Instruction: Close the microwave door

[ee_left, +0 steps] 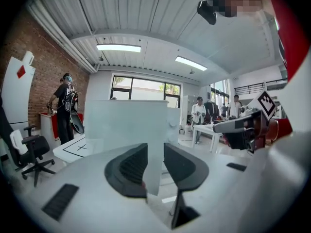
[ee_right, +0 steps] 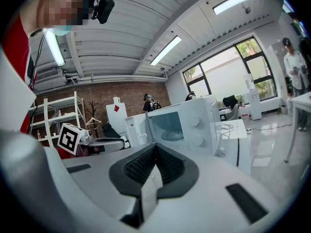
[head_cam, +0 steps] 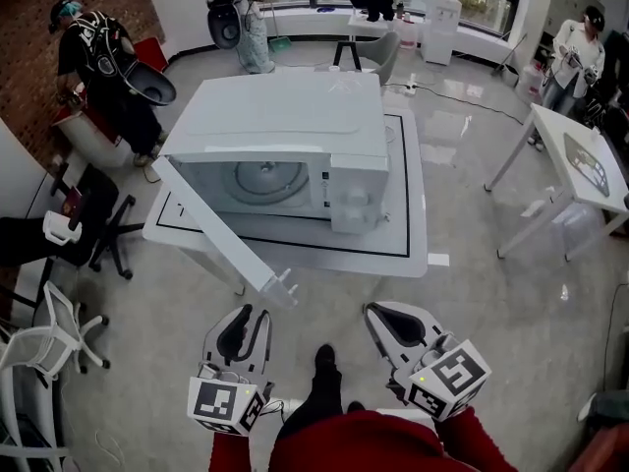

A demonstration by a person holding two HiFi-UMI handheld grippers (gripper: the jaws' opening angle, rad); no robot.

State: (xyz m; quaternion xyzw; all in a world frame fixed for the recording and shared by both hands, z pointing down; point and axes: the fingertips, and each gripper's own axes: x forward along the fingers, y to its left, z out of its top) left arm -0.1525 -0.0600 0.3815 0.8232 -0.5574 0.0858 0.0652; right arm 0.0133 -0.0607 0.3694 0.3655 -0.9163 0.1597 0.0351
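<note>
Closest in are the person's red sleeves (head_cam: 366, 442) and the two marker cubes, one on each gripper. Ahead of these, the left tongs (head_cam: 248, 321) are parted with nothing between them. The right tongs (head_cam: 378, 315) are pressed together at the tips, also empty. Both sit low, on the front side of the microwave (head_cam: 285, 116) and apart from it.

The microwave stands on a white tabletop (head_cam: 413, 226) marked with a black outline, and its open front faces the person. Its door (head_cam: 221, 229) is swung wide, hinged at the microwave's left front corner. The door's long axis runs diagonally out from that corner, past the tabletop's edge, towards the person. Its free end is just ahead of the left tongs, not touching them. Inside the microwave's cavity the round turntable (head_cam: 263, 180) shows, and the knob panel (head_cam: 354, 202) is to the right of the cavity. The right tongs are in front of that panel side, well off from the door.
</note>
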